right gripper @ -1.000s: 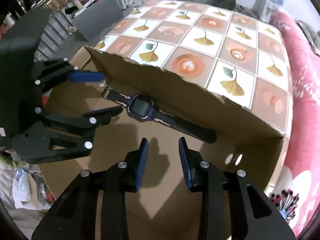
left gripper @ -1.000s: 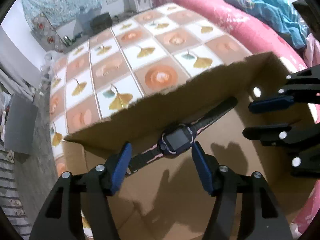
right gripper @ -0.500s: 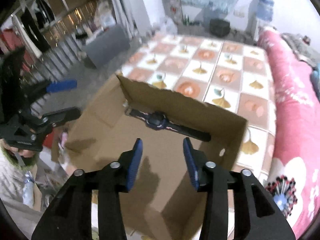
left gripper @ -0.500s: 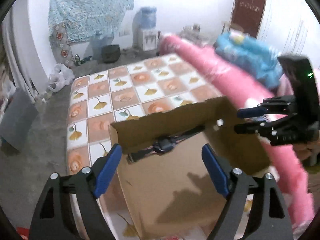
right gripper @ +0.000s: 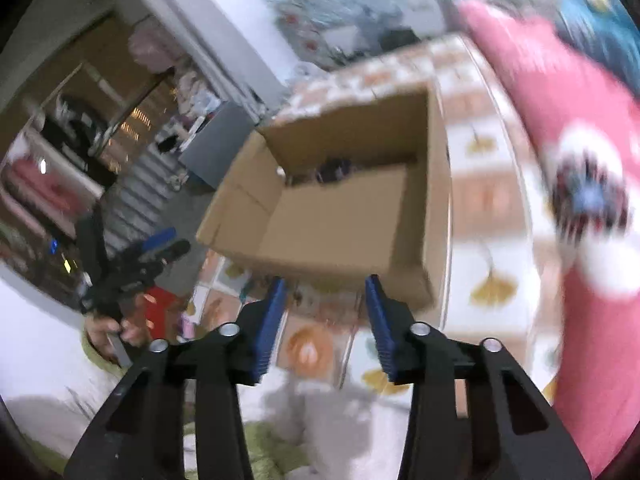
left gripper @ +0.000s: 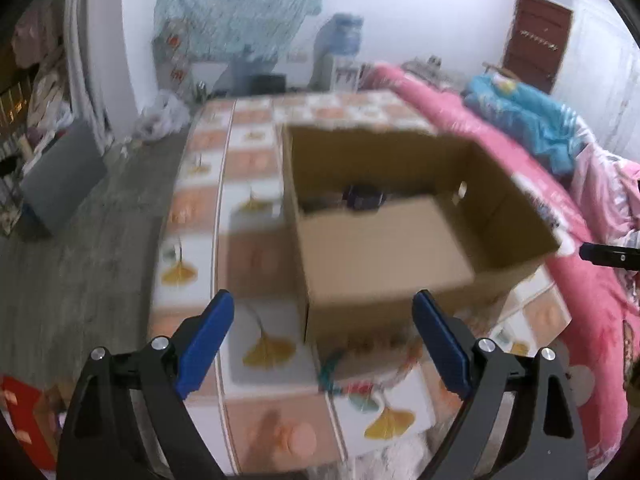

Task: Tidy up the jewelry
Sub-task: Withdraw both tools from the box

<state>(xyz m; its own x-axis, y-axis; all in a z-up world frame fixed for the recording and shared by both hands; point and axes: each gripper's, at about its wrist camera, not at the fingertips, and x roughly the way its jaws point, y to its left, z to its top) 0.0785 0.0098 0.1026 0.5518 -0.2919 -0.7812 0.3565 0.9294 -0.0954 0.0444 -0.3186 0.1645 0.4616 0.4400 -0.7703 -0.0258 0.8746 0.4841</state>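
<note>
the cardboard box point(left gripper: 384, 248) sits open-topped on the bed point(left gripper: 248, 264), on a cover printed with orange and white squares and yellow leaves. the watch point(left gripper: 364, 196) lies inside the box on its floor, close against the far wall; in the left wrist view only its dark face and a bit of strap show over the near wall, and the picture is blurred (so no finer detail can be told). in the right wrist view the watch point(right gripper: 334, 168) is a dark smudge at the same far edge of the box floor.

the left tongs point(left gripper: 320, 340) hang above the bed in front of the box's near wall, spread wide, nothing between the blue pads point(left gripper: 204, 338). the right tongs point(right gripper: 326, 322) hover just short of the box's near edge, parted about halfway, also holding nothing.

a pink quilt point(left gripper: 480, 128) runs along the bed beside the box, with a blue cloth point(left gripper: 520, 120) heaped on it farther back. from the right wrist view, the left tongs point(right gripper: 160, 246) appear off to the side of the box, held in a hand point(right gripper: 116, 330).
</note>
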